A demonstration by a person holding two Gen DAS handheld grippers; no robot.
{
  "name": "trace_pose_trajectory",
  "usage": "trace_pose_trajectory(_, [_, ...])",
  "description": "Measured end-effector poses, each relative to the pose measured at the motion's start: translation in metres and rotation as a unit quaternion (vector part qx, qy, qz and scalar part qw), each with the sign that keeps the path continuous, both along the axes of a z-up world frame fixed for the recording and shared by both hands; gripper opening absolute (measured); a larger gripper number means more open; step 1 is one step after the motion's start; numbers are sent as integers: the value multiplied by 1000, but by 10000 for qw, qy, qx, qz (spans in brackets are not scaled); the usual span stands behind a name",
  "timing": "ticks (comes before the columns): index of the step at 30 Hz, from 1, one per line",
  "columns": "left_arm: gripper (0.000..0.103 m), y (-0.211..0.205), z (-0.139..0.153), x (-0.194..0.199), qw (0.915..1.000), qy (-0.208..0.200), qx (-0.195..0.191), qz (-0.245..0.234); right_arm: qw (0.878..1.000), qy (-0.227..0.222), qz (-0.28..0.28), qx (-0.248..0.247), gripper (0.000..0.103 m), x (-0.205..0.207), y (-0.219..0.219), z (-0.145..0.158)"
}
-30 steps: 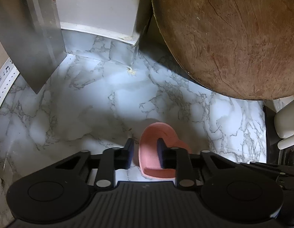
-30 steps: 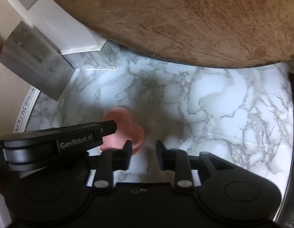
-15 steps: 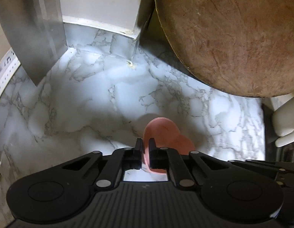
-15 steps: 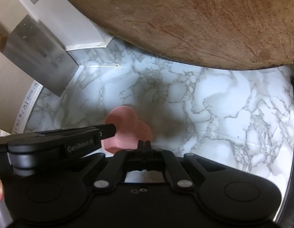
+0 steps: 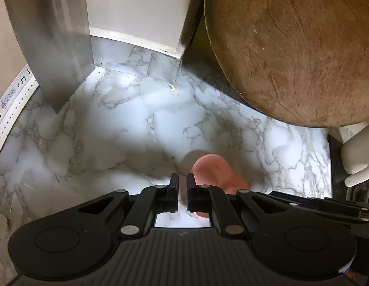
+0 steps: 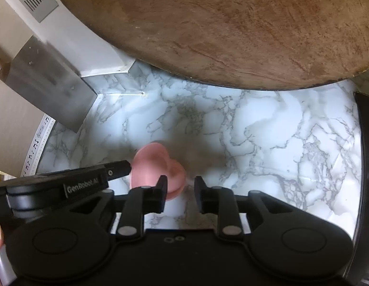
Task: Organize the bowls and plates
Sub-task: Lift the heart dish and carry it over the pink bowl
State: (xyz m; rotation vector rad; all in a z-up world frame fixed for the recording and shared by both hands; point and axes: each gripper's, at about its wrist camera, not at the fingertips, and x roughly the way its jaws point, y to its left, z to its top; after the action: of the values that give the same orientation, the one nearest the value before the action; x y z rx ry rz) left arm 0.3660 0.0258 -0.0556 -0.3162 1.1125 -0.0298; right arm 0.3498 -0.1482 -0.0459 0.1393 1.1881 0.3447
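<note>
A small pink heart-shaped dish lies on the marble counter. In the left wrist view my left gripper is shut, and the dish sits just to the right of its right finger; only a pale sliver shows between the pads. In the right wrist view that gripper's tip reaches the dish's left edge. My right gripper hovers over the dish's right lobe. Its jaws are opening, the dish's edge shows in the gap beside the left finger, and the pads do not press on it.
A large round wooden board leans over the back of the counter. A steel panel and a white wall corner close off the back left. A white rounded object stands at the right edge.
My left gripper closed from straddling the dish's rim to shut, and the dish now lies right of its fingers. My right gripper shut, then opened again.
</note>
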Motion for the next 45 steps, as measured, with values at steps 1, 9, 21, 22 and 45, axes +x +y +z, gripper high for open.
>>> trace_pose_trajectory(1, [5,1,0,1,10000,17,-67,8,10000,11,-14,-6,31,0,0,-1])
trace_pose_trajectory(9, [6,-1,-6,10,9997,86,-235,51,9998,173,-85,113,29,6,3,-12])
trace_pose_trajectory(21, [6,-3,-11,9,9999,86,-106,-9,9999,32,62,-140,3,3,14,-15])
trace_pose_trajectory(22, [6,-3,-10,8,9999,74,-124,-9,9998,-3,66,-162,3,2,14,-14])
trace_pose_trajectory(45, [6,30,84,-97,9990,-382,-82,217,9965,-679,476,-70,3,-88,51,83])
